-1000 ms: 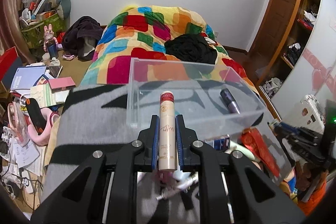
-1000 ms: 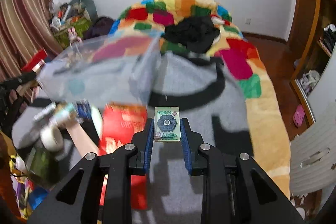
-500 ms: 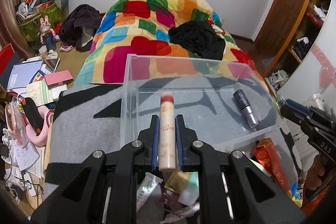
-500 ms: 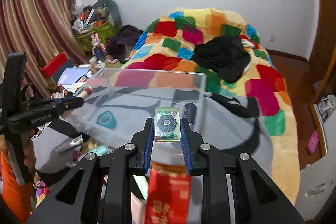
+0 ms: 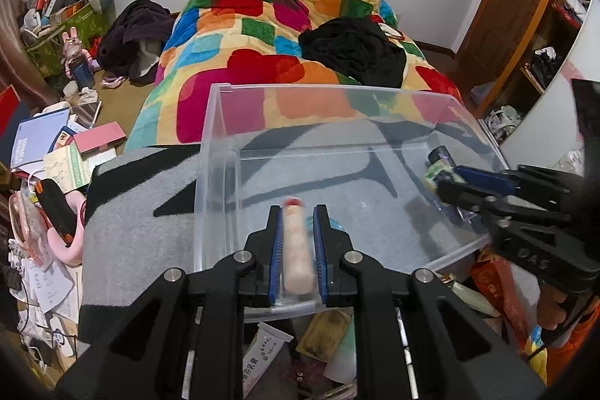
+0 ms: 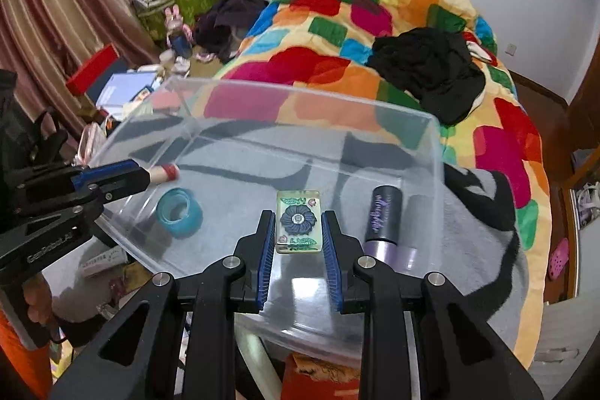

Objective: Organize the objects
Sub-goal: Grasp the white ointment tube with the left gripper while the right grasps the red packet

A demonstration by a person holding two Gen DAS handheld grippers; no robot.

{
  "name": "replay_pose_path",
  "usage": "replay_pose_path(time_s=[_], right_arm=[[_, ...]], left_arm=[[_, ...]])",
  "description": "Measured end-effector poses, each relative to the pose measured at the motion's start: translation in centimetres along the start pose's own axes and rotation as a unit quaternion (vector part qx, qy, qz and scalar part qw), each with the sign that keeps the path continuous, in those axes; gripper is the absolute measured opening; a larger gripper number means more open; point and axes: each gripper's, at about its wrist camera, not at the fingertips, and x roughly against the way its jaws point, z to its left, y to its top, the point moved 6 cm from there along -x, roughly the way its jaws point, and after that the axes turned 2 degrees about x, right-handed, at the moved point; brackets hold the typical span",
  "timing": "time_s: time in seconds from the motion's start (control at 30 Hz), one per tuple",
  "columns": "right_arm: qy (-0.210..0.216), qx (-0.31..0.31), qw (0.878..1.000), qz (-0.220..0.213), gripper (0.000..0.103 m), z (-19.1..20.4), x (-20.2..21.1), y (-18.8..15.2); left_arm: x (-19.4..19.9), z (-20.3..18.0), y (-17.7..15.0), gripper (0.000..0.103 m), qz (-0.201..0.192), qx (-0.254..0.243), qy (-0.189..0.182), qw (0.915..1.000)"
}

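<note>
A clear plastic bin [image 5: 217, 122] [image 6: 435, 152] sits on a grey and black blanket. My left gripper [image 5: 298, 212] is over the bin's near wall, its jaws slightly apart around a blurred beige tube with a red cap [image 5: 298, 250]; it also shows in the right wrist view [image 6: 112, 175]. My right gripper [image 6: 298, 216] is over the bin, its jaws spread with gaps beside a clear tile with a dark flower [image 6: 298, 225]. It enters the left wrist view from the right [image 5: 468, 182]. A teal tape roll [image 6: 178, 210] and a purple bottle [image 6: 382, 220] lie in the bin.
Loose tubes and packets [image 5: 262, 355] lie in front of the bin, with a red packet [image 5: 498, 283] at the right. A colourful quilt [image 5: 262, 25] with black clothes [image 5: 356, 47] is behind. Books and clutter [image 5: 56, 145] cover the floor at left.
Both grippers have moved forward over the bin. The jaws of both have parted, so the tube and the flower tile are no longer pinched. The tube is blurred.
</note>
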Motion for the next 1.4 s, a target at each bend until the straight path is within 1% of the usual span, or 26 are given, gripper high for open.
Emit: replay_pose_path(time_s=[0.07,0.2,0.3,0.4,0.47,0.5,0.57,0.6,0.77,0.83,0.93,1.1,1.2,1.4], right_arm=[[-0.002,0.004,1.000,0.006,0.022,0.3,-0.3,-0.1],[0.000,0.005,1.000,0.005,0.023,0.5,0.1,-0.2],[-0.008,0.015,1.000,-0.002,0.023,0.8,0.8,-0.3],[-0.005,0.020,1.000,-0.015,0.025,1.1,2.0,-0.4],[-0.005,0.021,0.999,-0.027,0.029,1.1,3.1,-0.5],[-0.006,0.021,0.999,-0.034,0.031,1.2,3.6,-0.6],[-0.007,0.023,0.999,-0.048,0.038,1.3,4.8,-0.9],[-0.007,0.023,0.998,-0.055,0.039,1.4,5.4,-1.0],[-0.001,0.011,0.997,-0.083,0.062,1.1,7.9,-1.9],[-0.001,0.003,0.996,-0.089,0.067,0.8,8.6,-2.4],[-0.002,-0.008,0.996,-0.094,0.072,0.3,9.3,-3.2],[-0.009,-0.025,0.996,-0.090,0.073,-0.9,9.6,-5.0],[-0.013,-0.037,0.996,-0.079,0.073,-1.7,9.2,-6.3],[0.000,-0.065,0.997,-0.050,0.074,-2.6,7.6,-8.5]], left_arm=[[0.2,-0.1,0.0,0.014,-0.001,-0.001,-0.002,1.0000],[0.8,-0.2,-0.2,0.014,-0.006,-0.005,-0.004,1.0000],[1.7,-0.3,-0.3,0.015,-0.014,-0.006,-0.008,0.9999],[3.0,-0.3,-0.4,0.017,-0.026,-0.008,-0.011,0.9996],[4.1,-0.3,-0.5,0.028,-0.038,-0.008,-0.013,0.9991],[4.6,-0.3,-0.6,0.030,-0.045,-0.009,-0.013,0.9989],[5.8,-0.2,-0.8,0.038,-0.059,-0.011,-0.009,0.9981],[6.3,-0.1,-0.9,0.040,-0.065,-0.012,-0.008,0.9978],[8.4,0.8,-2.0,0.056,-0.086,-0.013,-0.001,0.9962],[8.8,1.1,-2.7,0.057,-0.088,-0.014,0.004,0.9960],[8.7,1.7,-3.9,0.058,-0.078,-0.013,0.009,0.9968],[7.5,2.7,-6.3,0.058,-0.050,-0.007,0.016,0.9986],[6.5,3.3,-7.7,0.058,-0.030,0.001,0.017,0.9994],[4.9,4.2,-10.1,0.058,-0.003,0.016,0.012,0.9998]])
